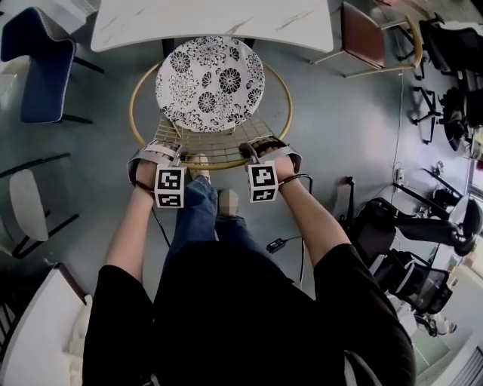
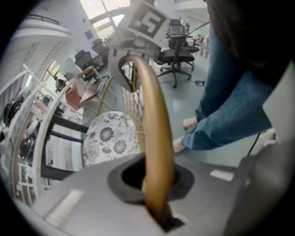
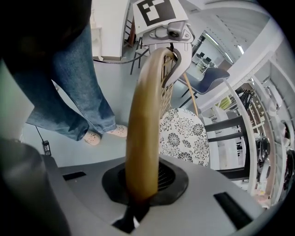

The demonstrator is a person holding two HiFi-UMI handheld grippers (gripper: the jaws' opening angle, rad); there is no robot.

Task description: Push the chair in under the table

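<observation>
A chair with a gold wire frame and a round black-and-white flowered seat cushion stands in front of the white marble table; the cushion's far edge reaches just under the table's edge. My left gripper is shut on the gold back rail at its left. On the same rail, at the right, my right gripper is shut. Each gripper view shows the gold tube running through the jaws, with the other gripper clamped further along it.
A dark blue chair stands at the left of the table and a brown chair at its right. Black office chairs crowd the right side. A cable with a power brick lies on the grey floor by the person's feet.
</observation>
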